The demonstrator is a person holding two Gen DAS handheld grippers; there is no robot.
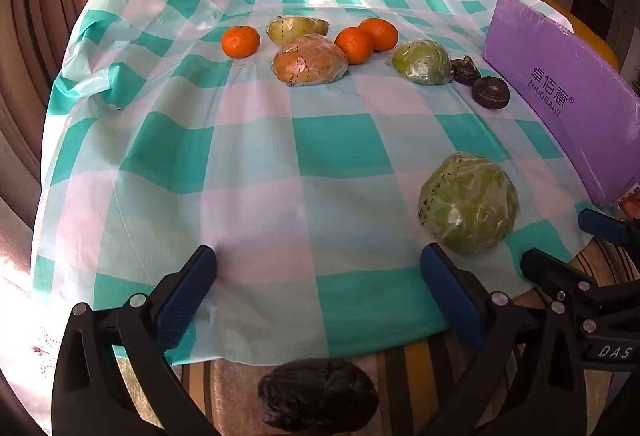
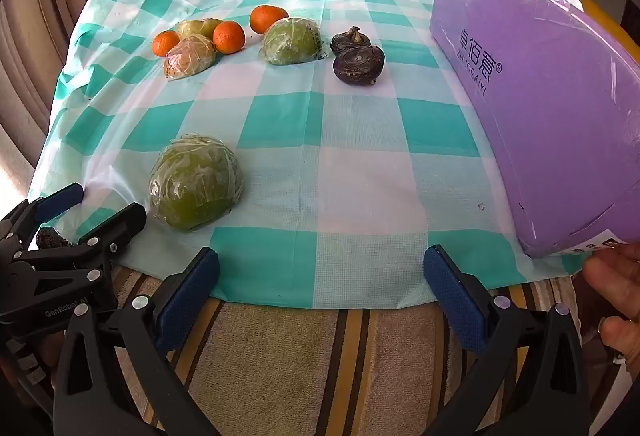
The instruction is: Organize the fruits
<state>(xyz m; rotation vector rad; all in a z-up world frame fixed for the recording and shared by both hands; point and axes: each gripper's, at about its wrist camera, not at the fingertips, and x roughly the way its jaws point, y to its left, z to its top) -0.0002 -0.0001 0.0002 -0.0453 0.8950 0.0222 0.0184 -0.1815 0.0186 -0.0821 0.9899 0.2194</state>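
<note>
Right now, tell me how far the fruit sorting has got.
Done: nothing visibly; the fruit lies loose on the tablecloth. In hand: nothing; the left gripper and right gripper hover at the near edge, jaws open and empty. Left: three oranges, four wrapped fruits including the near green one, and two dark fruits. The purple box stands at the right, with fingers by its near corner.

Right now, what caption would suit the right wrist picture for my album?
Open right claw hovering at the checked tablecloth's edge, facing wrapped green fruit, oranges and a purple box.
</note>
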